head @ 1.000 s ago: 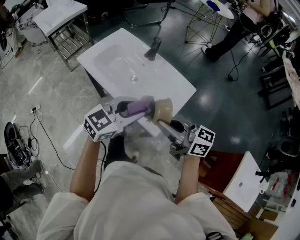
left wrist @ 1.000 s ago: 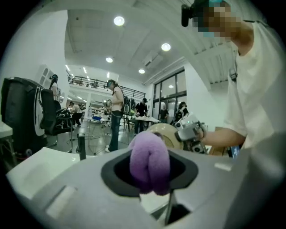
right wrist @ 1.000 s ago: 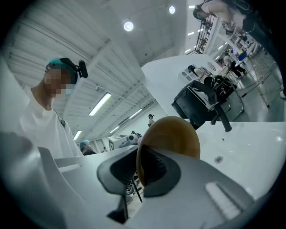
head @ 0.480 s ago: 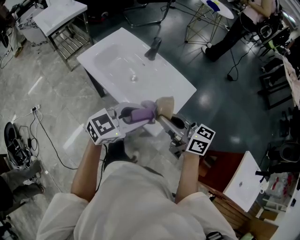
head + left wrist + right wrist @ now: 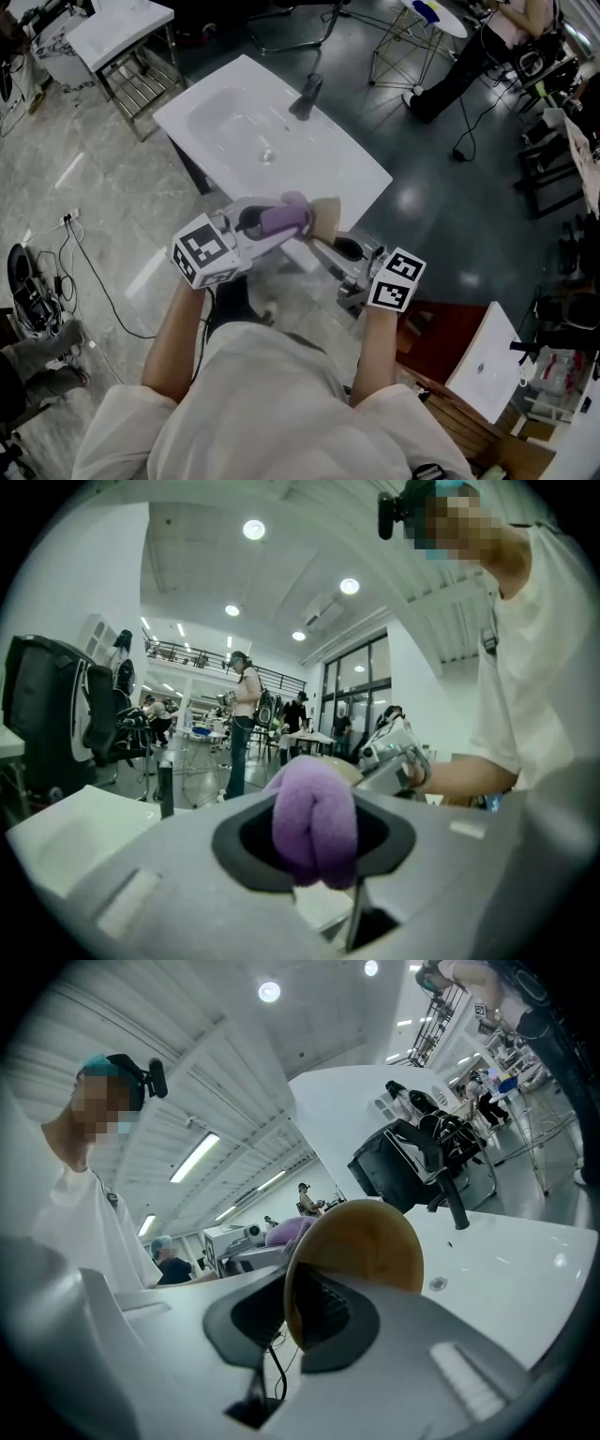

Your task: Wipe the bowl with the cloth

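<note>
Two grips are in force. The left gripper has its fingers clenched on a bunched purple cloth, which bulges out past them. The right gripper has its fingers clamped on the rim of the tan bowl, held on edge. In the head view both are in the air, cloth left, bowl right, and the cloth's end appears to meet the bowl. Beyond them lies the white sink, its faucet at the far side. Assessment: wiping is in hand. To do it well, the rim grip should not slacken. The cloth should press firmly and sweep the whole surface, rim included, with the bowl turned to offer unwiped parts.
</note>
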`<action>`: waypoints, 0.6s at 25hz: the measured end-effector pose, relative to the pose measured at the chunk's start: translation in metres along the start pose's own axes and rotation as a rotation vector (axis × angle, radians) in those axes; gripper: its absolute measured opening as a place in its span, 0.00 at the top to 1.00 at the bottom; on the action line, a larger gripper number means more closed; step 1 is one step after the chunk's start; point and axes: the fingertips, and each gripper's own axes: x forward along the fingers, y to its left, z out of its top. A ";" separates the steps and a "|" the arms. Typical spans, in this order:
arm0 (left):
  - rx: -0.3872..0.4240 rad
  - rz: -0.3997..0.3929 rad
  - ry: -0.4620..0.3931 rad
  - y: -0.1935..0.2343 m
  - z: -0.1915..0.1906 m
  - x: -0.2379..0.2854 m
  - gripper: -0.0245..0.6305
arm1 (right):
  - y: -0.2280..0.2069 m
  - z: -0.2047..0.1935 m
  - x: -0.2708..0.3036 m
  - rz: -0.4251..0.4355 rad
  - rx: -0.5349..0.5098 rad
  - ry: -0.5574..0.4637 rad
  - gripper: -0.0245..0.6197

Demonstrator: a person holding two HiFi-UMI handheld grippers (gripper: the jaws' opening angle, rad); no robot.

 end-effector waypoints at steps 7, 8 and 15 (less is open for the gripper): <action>0.001 0.110 0.055 0.022 -0.007 -0.001 0.78 | 0.018 0.007 0.002 0.069 -0.029 -0.013 0.94; 0.009 0.115 0.072 0.022 -0.008 -0.001 0.78 | 0.020 0.008 0.001 0.073 -0.031 -0.017 0.94; 0.063 0.094 0.188 0.010 -0.031 -0.001 0.78 | 0.016 0.015 0.000 0.043 -0.020 -0.054 0.94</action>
